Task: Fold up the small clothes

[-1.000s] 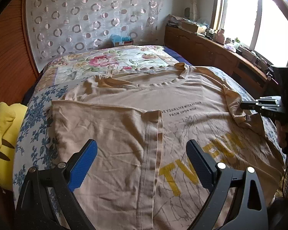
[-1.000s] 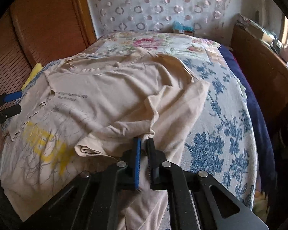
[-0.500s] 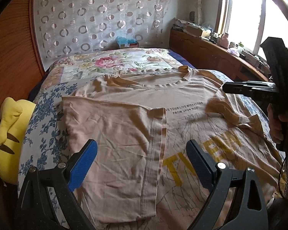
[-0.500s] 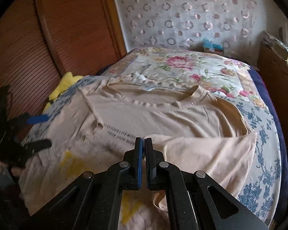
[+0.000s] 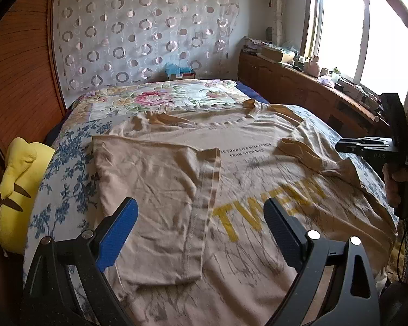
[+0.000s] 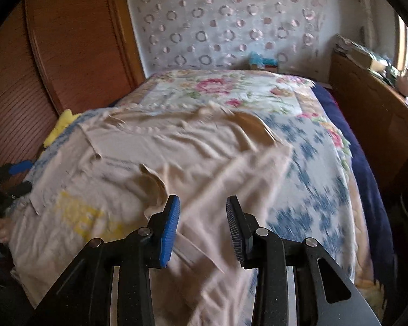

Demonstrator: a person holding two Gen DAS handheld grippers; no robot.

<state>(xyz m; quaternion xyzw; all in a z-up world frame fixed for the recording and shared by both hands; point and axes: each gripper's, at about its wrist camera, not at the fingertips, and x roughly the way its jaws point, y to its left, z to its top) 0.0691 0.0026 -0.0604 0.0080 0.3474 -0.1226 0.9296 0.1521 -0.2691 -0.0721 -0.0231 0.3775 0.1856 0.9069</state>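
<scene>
The right gripper (image 6: 202, 226) has just opened, dropping the sleeve at three o'clock onto the beige T-shirt (image 5: 258, 168) spread on the bed (image 6: 312, 168), while the left gripper (image 5: 201, 232) hangs wide and empty, so both sides look folded in.

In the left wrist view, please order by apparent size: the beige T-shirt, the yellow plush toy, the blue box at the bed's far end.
1. beige T-shirt
2. yellow plush toy
3. blue box, though distance shrinks it.

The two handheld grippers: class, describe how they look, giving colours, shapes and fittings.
The left gripper and right gripper share one build: matte black angular frames with triangular cut-outs, round silver pivot bolts, and two flat fingers each, one with a ribbed blue pad, the other a dark ribbed pad.
</scene>
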